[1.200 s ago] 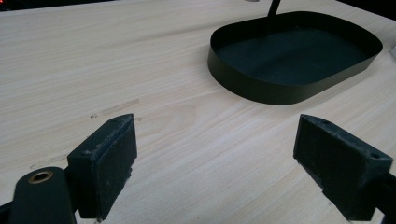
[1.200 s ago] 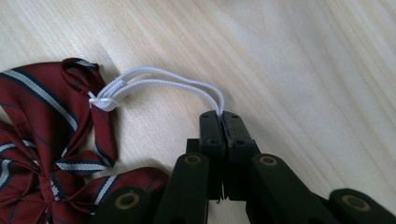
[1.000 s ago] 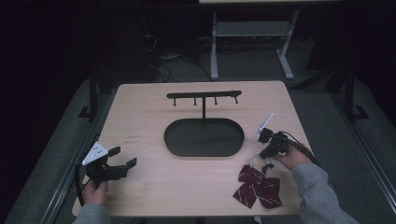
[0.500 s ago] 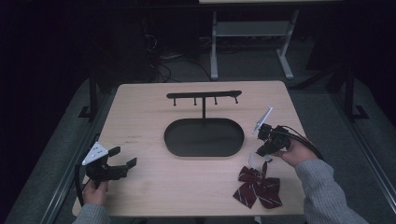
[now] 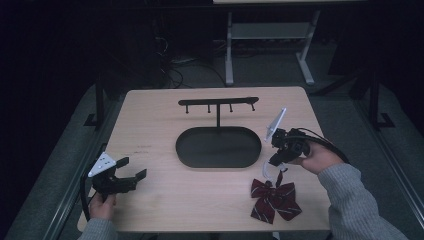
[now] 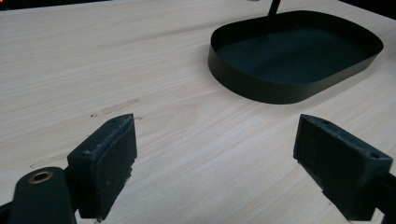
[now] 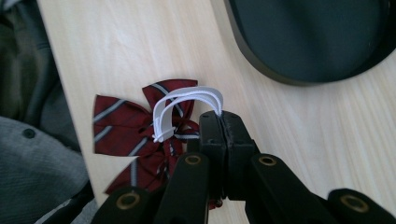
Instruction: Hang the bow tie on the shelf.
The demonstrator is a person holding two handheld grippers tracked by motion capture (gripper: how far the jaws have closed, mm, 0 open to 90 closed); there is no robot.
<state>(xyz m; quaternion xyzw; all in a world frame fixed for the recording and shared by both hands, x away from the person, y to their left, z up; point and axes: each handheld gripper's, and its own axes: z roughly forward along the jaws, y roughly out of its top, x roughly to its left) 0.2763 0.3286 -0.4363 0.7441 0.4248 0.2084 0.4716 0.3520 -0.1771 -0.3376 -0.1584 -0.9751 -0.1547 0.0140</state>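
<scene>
Between my right tongs [image 7: 220, 122] sits the white elastic strap [image 7: 187, 105] of the dark red striped bow tie [image 7: 140, 135]; the jaws are pressed together on the strap, which arches out of their tips in a loop. The bow itself hangs just below these tongs [image 5: 278, 159] and lies on the tabletop [image 5: 200, 200] by its near edge. Just beyond them, toward the middle of the tabletop, stands the black oval tray [image 5: 218, 147] with its hook stand [image 5: 218, 102] rising from the far rim. My left tongs [image 5: 131, 170] hover well apart from the bow, jaws spread wide with nothing between them, the tray ahead of them. I can read no brand, label or writing on anything here.
</scene>
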